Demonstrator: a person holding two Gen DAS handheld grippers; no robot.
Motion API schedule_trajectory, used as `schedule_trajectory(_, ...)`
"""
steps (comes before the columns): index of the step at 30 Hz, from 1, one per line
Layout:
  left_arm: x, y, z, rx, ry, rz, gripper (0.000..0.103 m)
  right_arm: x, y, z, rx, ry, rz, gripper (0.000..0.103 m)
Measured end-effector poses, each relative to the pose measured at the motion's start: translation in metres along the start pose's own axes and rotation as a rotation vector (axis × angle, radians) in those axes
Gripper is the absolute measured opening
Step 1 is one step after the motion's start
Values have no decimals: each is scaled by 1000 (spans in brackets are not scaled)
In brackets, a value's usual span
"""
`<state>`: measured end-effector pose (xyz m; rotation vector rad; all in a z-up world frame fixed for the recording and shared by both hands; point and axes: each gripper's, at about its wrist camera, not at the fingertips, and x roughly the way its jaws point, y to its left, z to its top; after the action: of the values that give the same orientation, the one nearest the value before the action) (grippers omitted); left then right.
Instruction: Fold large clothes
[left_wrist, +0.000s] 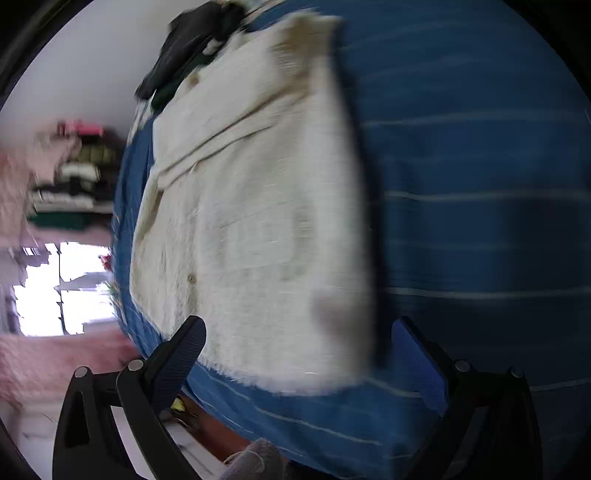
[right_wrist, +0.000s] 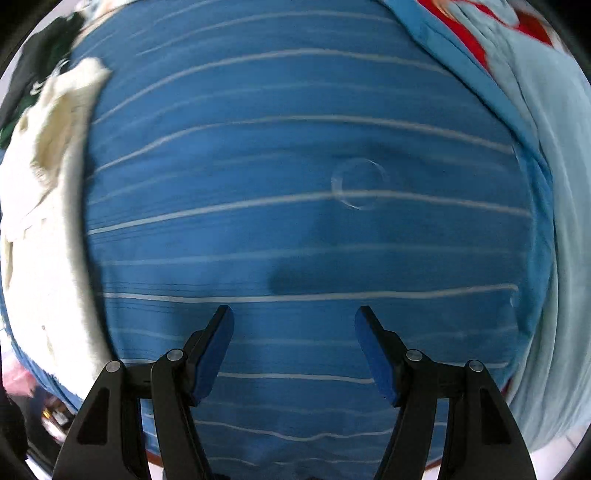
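Cream fuzzy knitted garment (left_wrist: 251, 206) spread flat on blue bedsheet with thin white stripes (right_wrist: 295, 229), probably for easy folding. Left gripper (left_wrist: 299, 354) wide apart above its near hem, holding nothing. Right gripper (right_wrist: 294, 345) also spread, over bare sheet.

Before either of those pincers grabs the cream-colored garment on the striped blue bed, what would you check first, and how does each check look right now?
1. Left hand-held gripper open and empty: ok, jaws spread wide, nothing between them.
2. Right hand-held gripper open and empty: ok.
3. Cream garment within the left gripper's reach: ok, its near hem lies just ahead of the fingers.
4. Garment lying flat: cannot tell, the left view is motion-blurred, though creases show.
5. Garment free of other clothes: not ok, dark clothing sits at its far end.
6. Striped blue bedcover bare under the right gripper: ok.
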<state>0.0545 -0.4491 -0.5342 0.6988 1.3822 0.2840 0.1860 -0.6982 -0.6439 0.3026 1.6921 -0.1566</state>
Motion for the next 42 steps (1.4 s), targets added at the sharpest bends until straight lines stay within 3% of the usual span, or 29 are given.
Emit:
schedule_trajectory(3,24,-22,8,38,20,88,103,0,-17,8,23,2,-6,70)
schedule_trajectory(7,60,-1,20,-56,80,117,98,-1,-20,19,12,-7,-3,70)
schedule_trajectory(8,65,7,22,-84,87,115,75,0,-16,24,-5,-7,6,70)
schedule_trajectory(9,71,17,25,-117,99,96,37,2,-11,27,-22,-4,14,70)
schedule_trajectory(11,78,46,29,-224,116,-27,11,8,-3,38,-60,8,63,70)
schedule_trajectory(12,77,59,31,-256,107,-53,8,10,5,45,-79,4,115,70)
schedule_trajectory(13,73,74,33,-282,80,-64,8,10,10,50,-92,1,158,70)
schedule_trajectory(14,69,86,33,-295,58,-73,7,8,25,62,-122,-11,260,72)
schedule_trajectory(17,60,118,32,-320,7,-82,6,-3,62,88,-166,-48,481,89)
schedule_trajectory(20,60,146,30,-342,-11,-104,6,-12,107,117,-165,-60,681,91)
schedule_trajectory(22,61,154,28,-363,-13,-126,6,-13,139,139,-148,-66,775,93)
schedule_trajectory(24,58,153,27,-363,-20,-148,6,-2,155,151,-123,-43,813,94)
schedule_trajectory(27,64,164,28,-371,-24,-208,6,24,187,174,-66,33,776,93)
schedule_trajectory(28,67,170,27,-371,-30,-232,6,39,195,179,-22,99,779,90)
schedule_trajectory(29,65,175,27,-371,-35,-260,6,49,200,180,9,128,789,59)
schedule_trajectory(30,66,181,27,-374,-37,-283,6,53,204,180,57,143,792,35)
schedule_trajectory(33,71,210,20,-394,-45,-372,6,29,224,177,56,93,717,27)
schedule_trajectory(37,83,267,6,-449,-43,-483,6,-36,272,159,13,13,672,25)
schedule_trajectory(40,102,316,-6,-507,-33,-538,6,-84,323,140,-56,-28,606,25)
schedule_trajectory(42,122,351,-14,-557,-23,-559,7,-97,386,136,-121,-42,530,25)
